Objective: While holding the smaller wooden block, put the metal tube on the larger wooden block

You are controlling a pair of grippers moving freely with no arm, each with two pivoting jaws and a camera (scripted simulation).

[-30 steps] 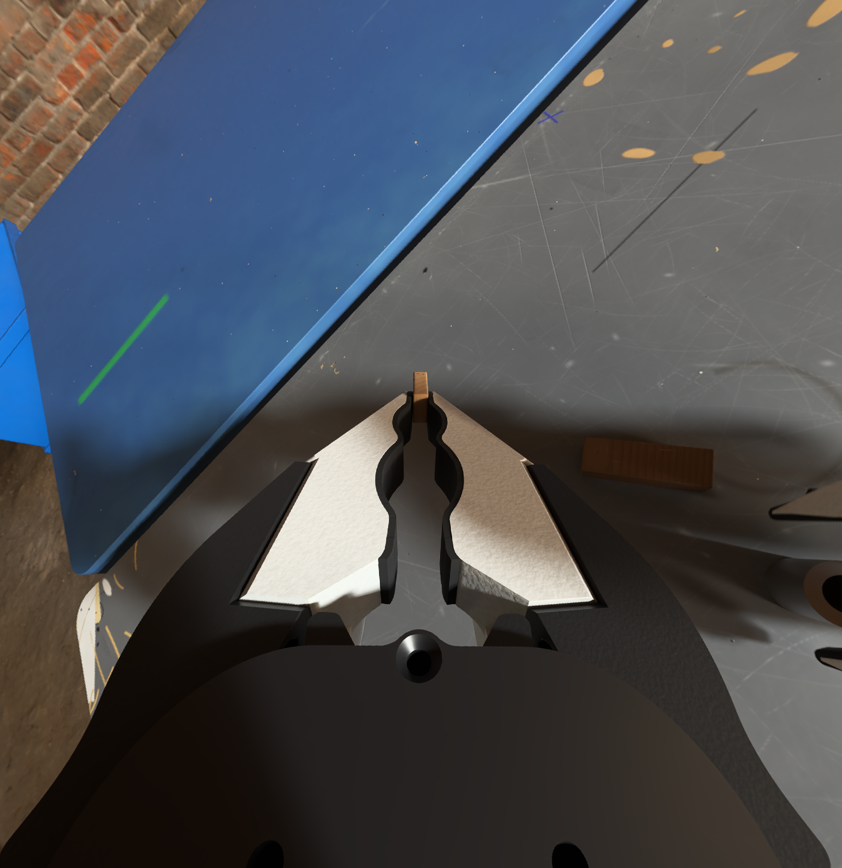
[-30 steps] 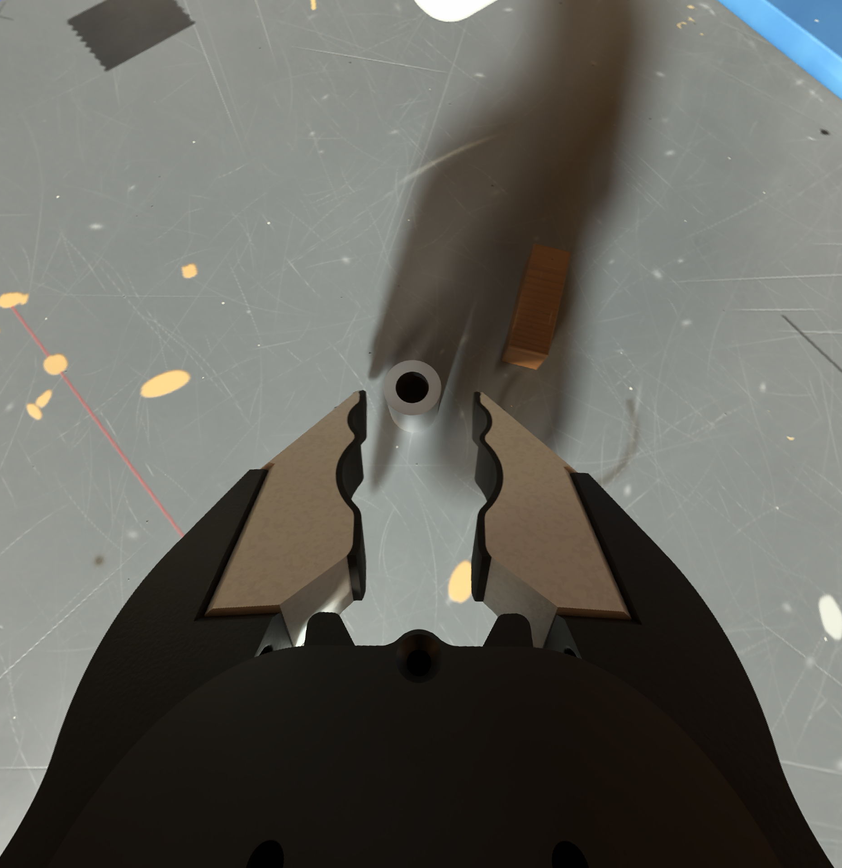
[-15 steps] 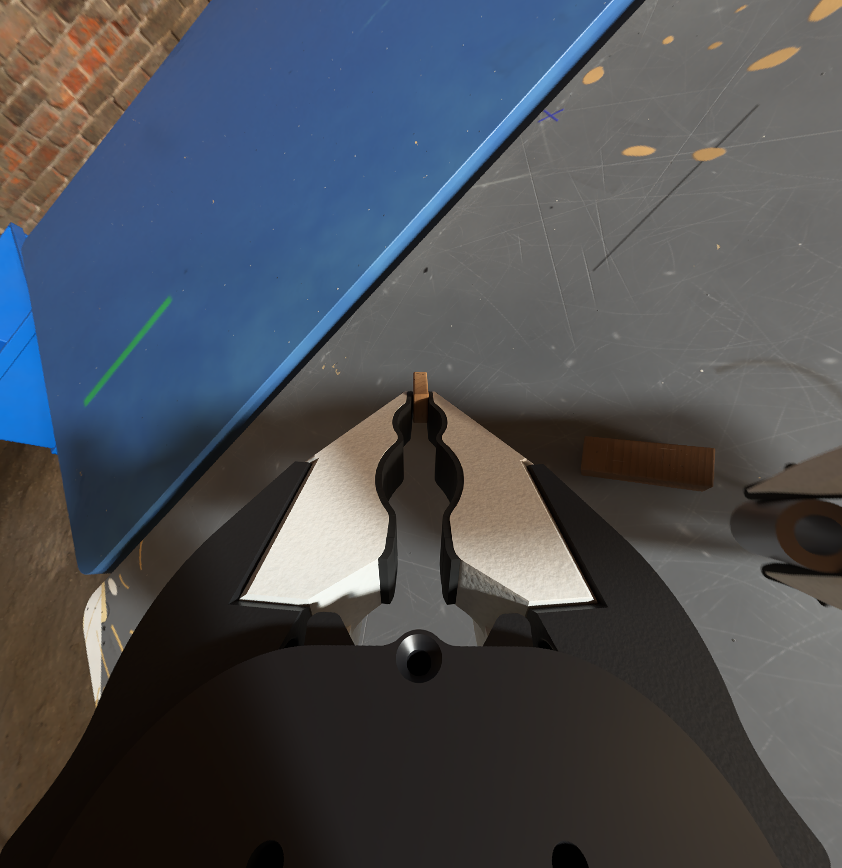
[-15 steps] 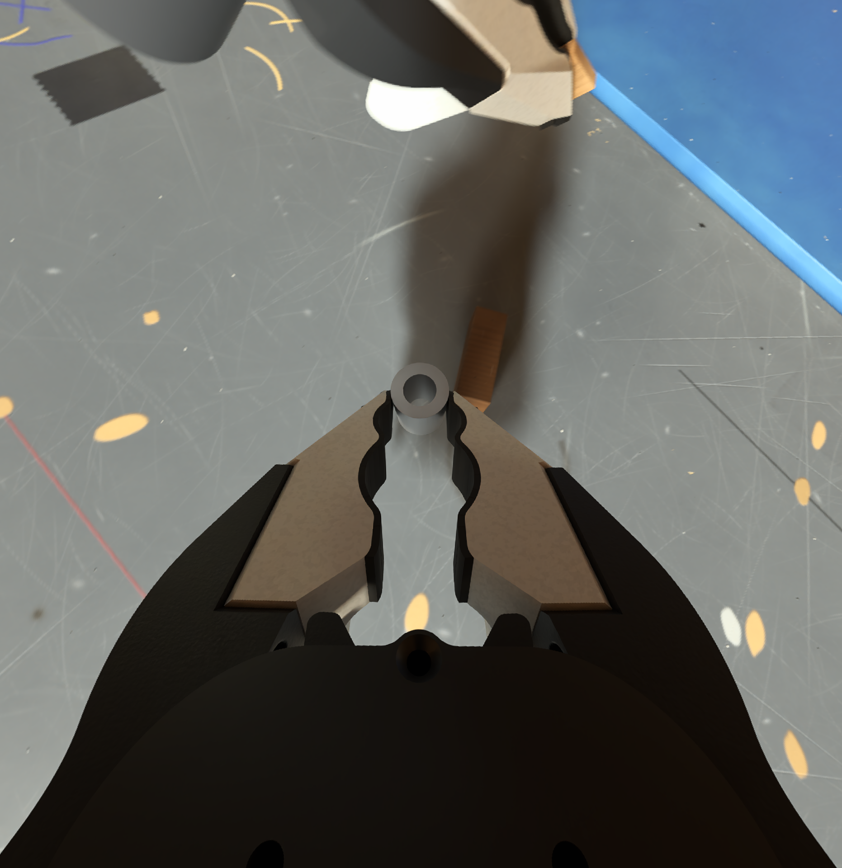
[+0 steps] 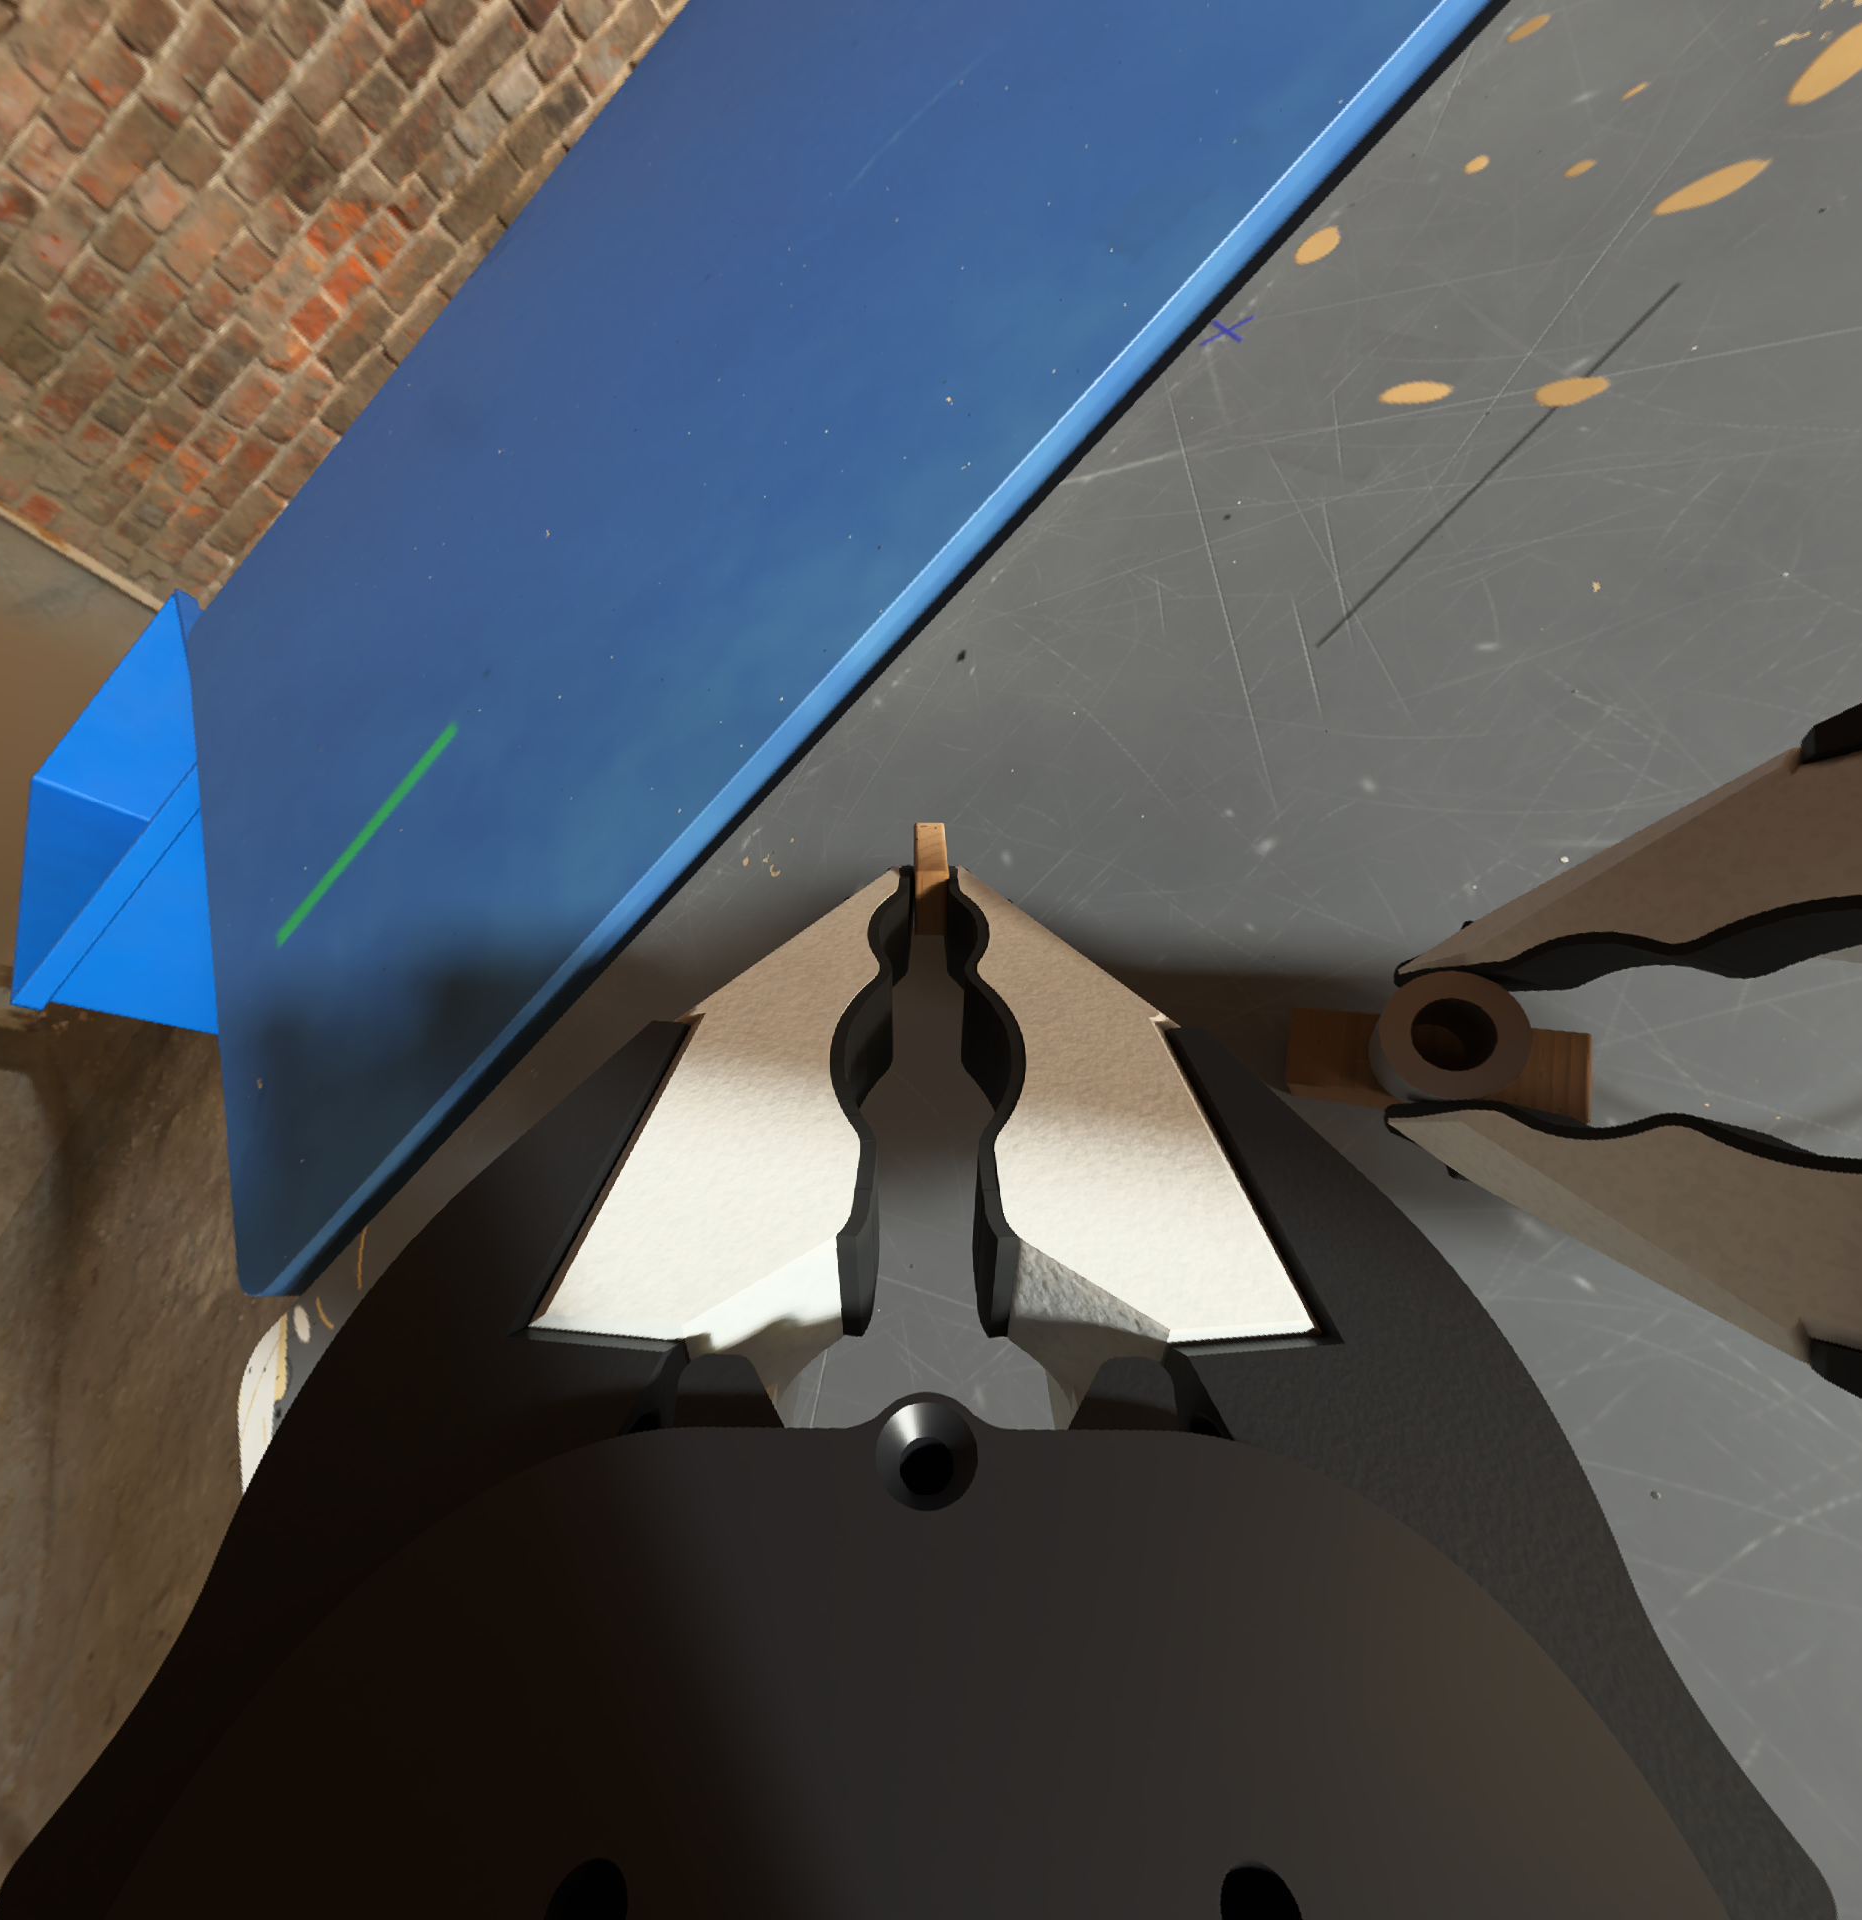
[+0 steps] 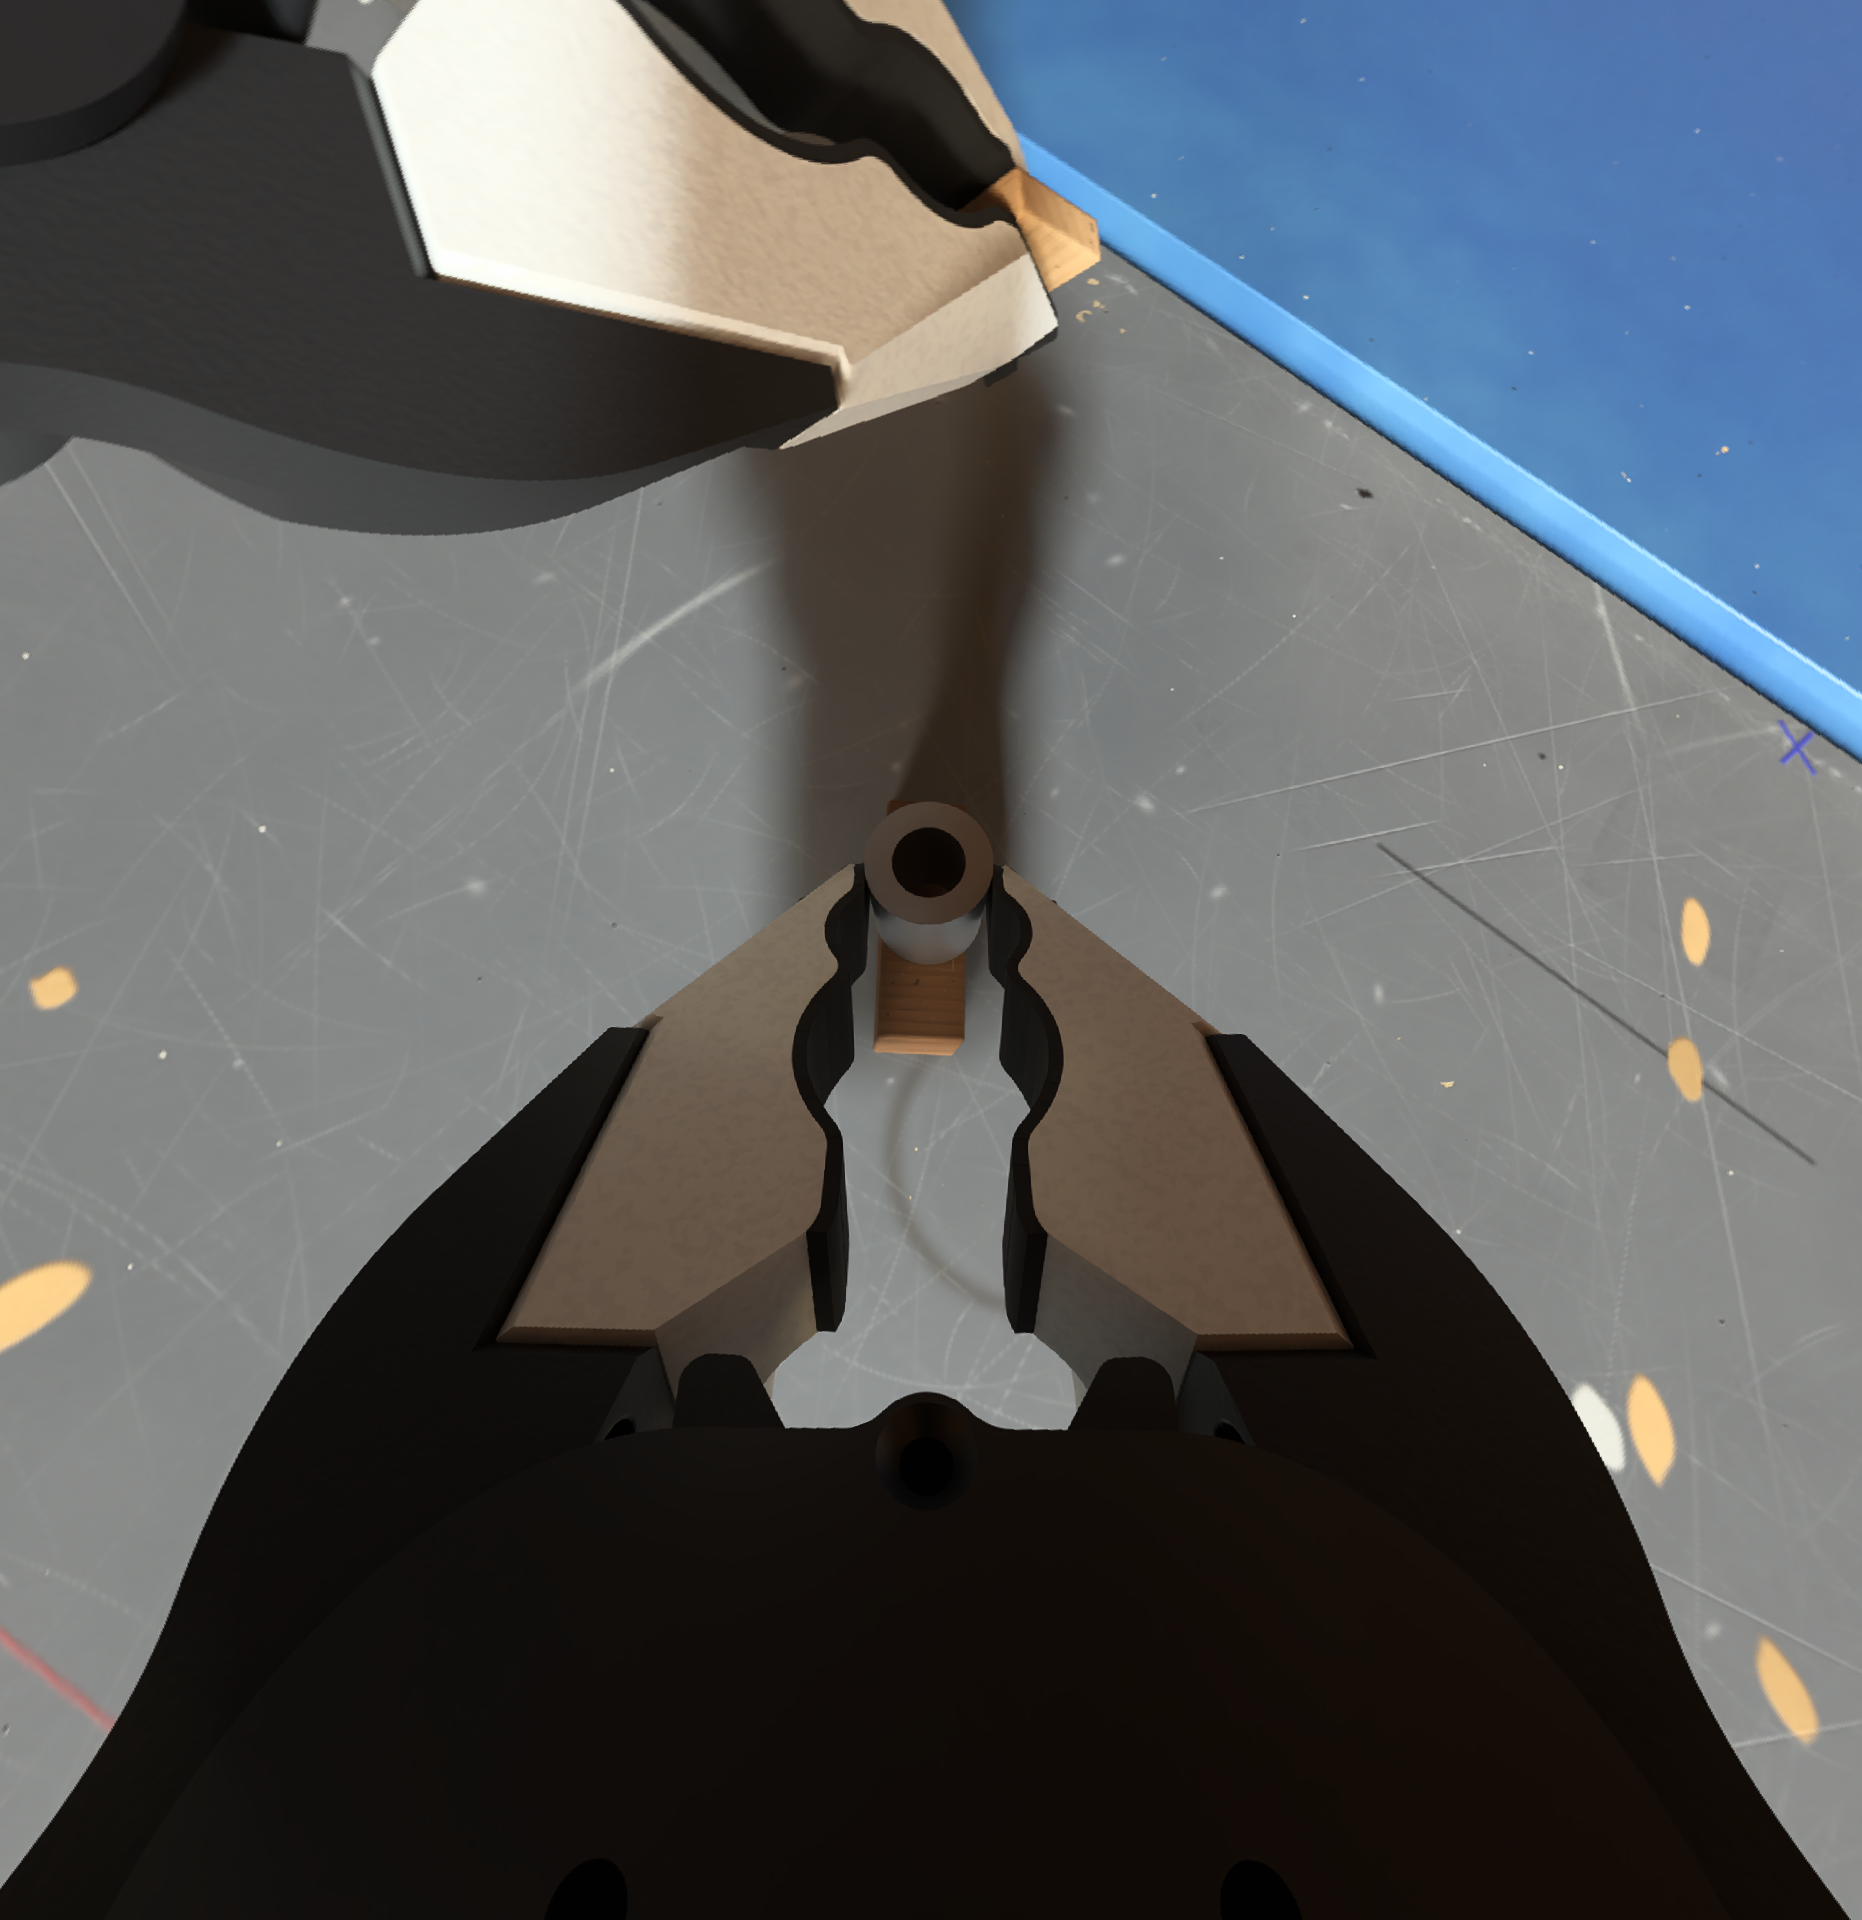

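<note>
My left gripper (image 5: 929, 883) is shut on the smaller wooden block (image 5: 929, 852), a thin tan piece that sticks out past the tips; it also shows in the right wrist view (image 6: 1057, 223) at the top. My right gripper (image 6: 927, 894) is shut on the metal tube (image 6: 927, 862), a short grey cylinder held upright with its bore facing the camera. The tube hangs directly over the larger wooden block (image 6: 916, 1013), which lies flat on the grey table. In the left wrist view the tube (image 5: 1452, 1034) sits over the middle of that block (image 5: 1327, 1055), between the right gripper's fingers (image 5: 1592, 862). I cannot tell whether the tube touches the block.
A blue board (image 5: 646, 468) with a raised edge lies on the scratched grey table (image 6: 387, 831), close behind the left gripper's tips; it also shows in the right wrist view (image 6: 1529, 260). A brick wall (image 5: 179, 208) stands beyond. Yellow paint spots dot the table.
My right gripper closed on the tube, lifted it and carried it over the larger block. The left gripper stayed still with the smaller block in it.
</note>
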